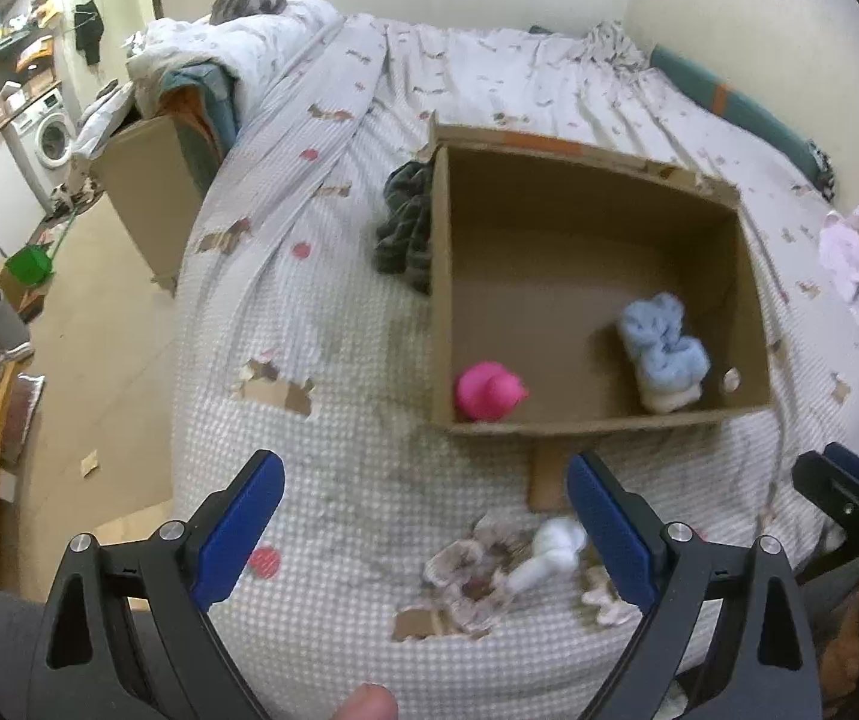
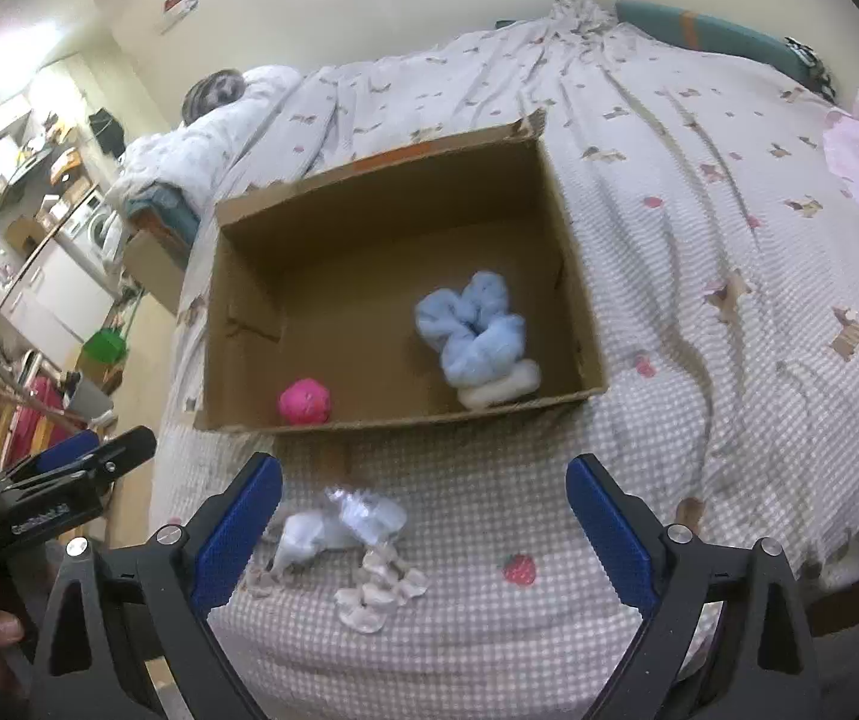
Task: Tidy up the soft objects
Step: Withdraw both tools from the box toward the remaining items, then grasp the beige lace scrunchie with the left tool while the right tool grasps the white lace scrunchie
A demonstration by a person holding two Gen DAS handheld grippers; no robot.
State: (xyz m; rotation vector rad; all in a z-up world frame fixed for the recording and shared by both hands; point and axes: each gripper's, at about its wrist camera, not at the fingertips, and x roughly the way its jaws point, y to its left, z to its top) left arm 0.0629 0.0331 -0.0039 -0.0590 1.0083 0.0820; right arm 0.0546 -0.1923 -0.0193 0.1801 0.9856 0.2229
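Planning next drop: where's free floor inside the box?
Cardboard box: the back half and left-centre floor are bare. The pink ball fills the near-left corner; the blue plush crowds the near-right. On the bedspread, right of the box lies open; the white sock clutters the front.

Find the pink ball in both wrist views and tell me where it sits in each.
Left wrist view: the pink ball lies inside the cardboard box, in its near left corner, just right of centre in the picture.
Right wrist view: the pink ball is in the same near left corner of the cardboard box, left of centre.
Shared landmark: the light blue fluffy cloth, in the box to the ball's right.
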